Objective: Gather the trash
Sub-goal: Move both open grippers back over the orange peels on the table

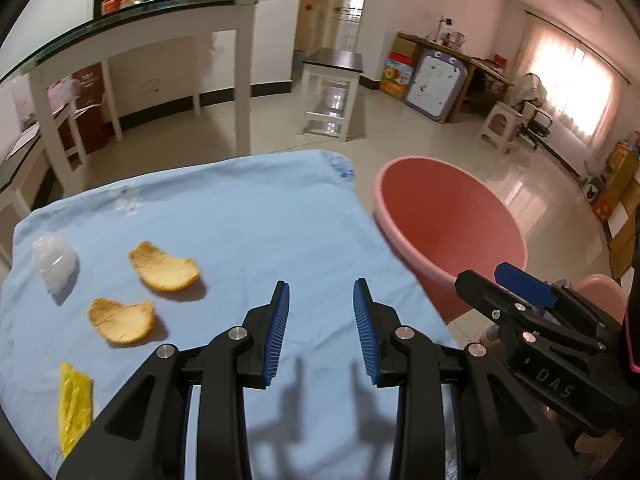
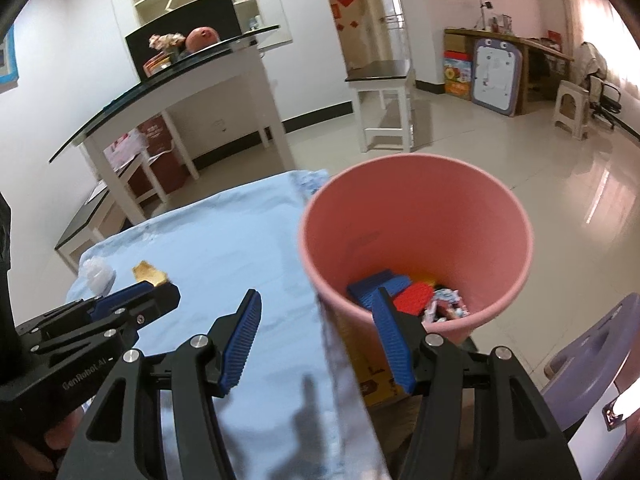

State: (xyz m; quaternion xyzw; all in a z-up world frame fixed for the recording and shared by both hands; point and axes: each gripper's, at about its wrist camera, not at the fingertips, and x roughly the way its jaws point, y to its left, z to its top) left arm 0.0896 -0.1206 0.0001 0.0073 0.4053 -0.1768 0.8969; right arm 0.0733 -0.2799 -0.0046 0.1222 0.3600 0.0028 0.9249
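Observation:
On the blue cloth (image 1: 248, 224) lie two orange peels (image 1: 164, 268) (image 1: 122, 320), a crumpled white plastic piece (image 1: 54, 264) and a yellow wrapper (image 1: 74, 404), all left of my left gripper (image 1: 322, 332), which is open and empty above the cloth. A pink bin (image 1: 448, 232) stands off the table's right edge. In the right wrist view the bin (image 2: 416, 216) holds blue and red pieces and wrappers. My right gripper (image 2: 320, 340) is open and empty over the table's right edge, by the bin.
A glass-topped white table (image 1: 132, 36) stands behind, with a white stool (image 1: 332, 92) on the tiled floor. A yellow box (image 2: 376, 380) sits under the bin. A purple stool (image 2: 592, 360) is at the right.

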